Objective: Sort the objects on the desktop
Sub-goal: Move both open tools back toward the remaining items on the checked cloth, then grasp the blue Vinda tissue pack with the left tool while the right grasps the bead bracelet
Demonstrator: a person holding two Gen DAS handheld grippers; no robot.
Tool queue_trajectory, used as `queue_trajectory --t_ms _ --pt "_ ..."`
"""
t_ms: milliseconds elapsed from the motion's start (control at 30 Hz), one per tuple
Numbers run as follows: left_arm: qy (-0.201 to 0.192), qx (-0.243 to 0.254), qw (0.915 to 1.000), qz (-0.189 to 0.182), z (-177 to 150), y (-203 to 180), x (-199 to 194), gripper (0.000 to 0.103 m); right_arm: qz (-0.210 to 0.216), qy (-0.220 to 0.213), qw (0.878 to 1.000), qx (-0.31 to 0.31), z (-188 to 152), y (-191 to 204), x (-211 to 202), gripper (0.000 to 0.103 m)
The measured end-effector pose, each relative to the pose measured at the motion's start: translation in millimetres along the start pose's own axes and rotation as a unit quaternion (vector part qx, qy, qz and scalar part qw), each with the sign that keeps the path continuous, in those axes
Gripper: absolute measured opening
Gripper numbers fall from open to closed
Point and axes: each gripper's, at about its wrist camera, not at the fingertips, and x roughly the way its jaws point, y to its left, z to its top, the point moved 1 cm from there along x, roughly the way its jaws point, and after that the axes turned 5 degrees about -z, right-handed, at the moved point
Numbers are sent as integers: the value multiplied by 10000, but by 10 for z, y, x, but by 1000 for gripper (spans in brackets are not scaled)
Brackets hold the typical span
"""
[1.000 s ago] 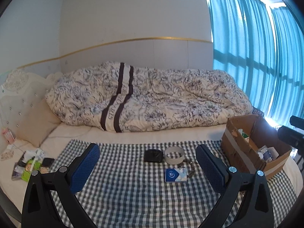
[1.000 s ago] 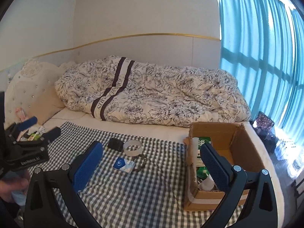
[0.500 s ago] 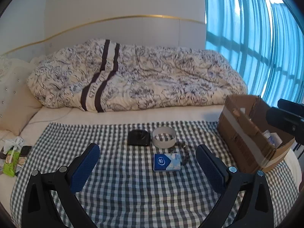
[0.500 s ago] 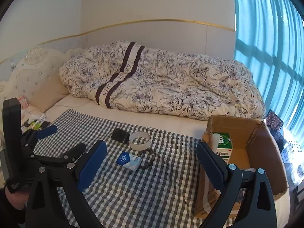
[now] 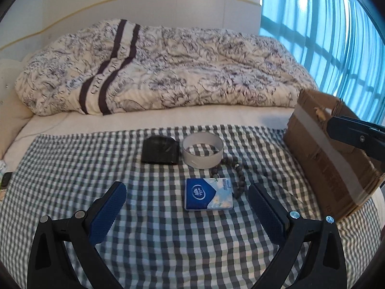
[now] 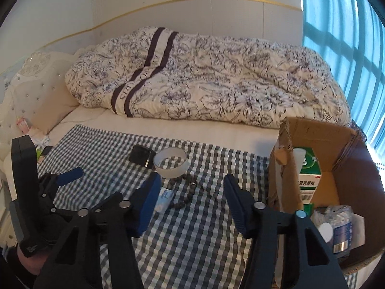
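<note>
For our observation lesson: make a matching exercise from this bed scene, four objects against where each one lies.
Things:
1. tissue pack
2. tape roll
3. bead bracelet
4. green box

Places:
A. inside the cardboard box
B. nearest the left gripper
C. right of the black wallet
D. partly under the tissue pack

Pairs: 1-B, 2-C, 3-D, 4-A

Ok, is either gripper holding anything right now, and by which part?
Nothing is held. The left gripper and right gripper are both open and empty above the grey-and-white checked cloth, short of the blue tissue packet.
</note>
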Motion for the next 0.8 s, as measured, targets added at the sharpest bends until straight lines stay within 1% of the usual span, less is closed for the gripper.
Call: queue_trajectory --t_ms 500,800 --pt "532 45 9985 -157 -142 -72 800 103 108 514 9985 120 -176 -128 733 52" --pt "720 -51 9972 -189 -257 -48 1047 103 211 759 9968 169 -305 -128 1048 52"
